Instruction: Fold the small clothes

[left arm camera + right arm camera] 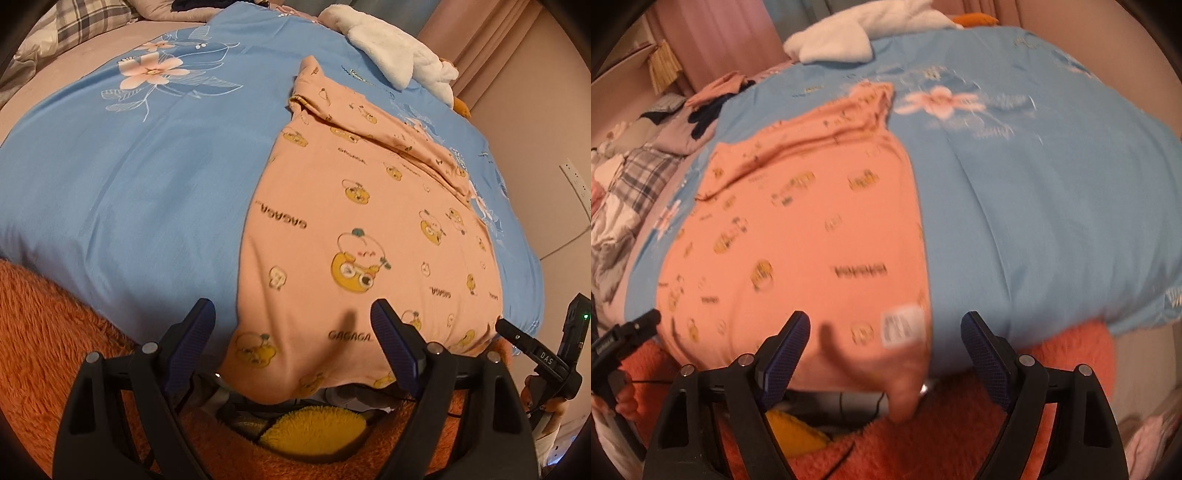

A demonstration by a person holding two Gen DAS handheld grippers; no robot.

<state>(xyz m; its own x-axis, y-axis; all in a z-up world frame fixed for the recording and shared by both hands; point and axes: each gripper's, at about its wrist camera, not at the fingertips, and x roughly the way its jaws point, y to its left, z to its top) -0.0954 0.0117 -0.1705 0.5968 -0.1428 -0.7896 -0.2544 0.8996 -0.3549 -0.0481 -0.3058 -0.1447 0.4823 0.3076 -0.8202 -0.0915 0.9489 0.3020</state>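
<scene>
A small pink garment (354, 236) with yellow cartoon prints lies spread on the blue quilt (129, 177). One sleeve is folded across its far end, and its near hem hangs over the quilt's front edge. My left gripper (291, 332) is open and empty, just above the near hem. My right gripper (884, 343) is open and empty, over the near right corner of the garment (798, 236) beside its white care label (901, 326). The right gripper shows at the right edge of the left wrist view (535, 354), and the left gripper at the left edge of the right wrist view (624, 339).
An orange fluffy blanket (48, 332) lies below the quilt's front edge, with a yellow plush piece (314, 432). A white fluffy item (395, 51) lies at the quilt's far side. A plaid pillow (631, 184) and piled clothes (713, 96) lie beyond the quilt.
</scene>
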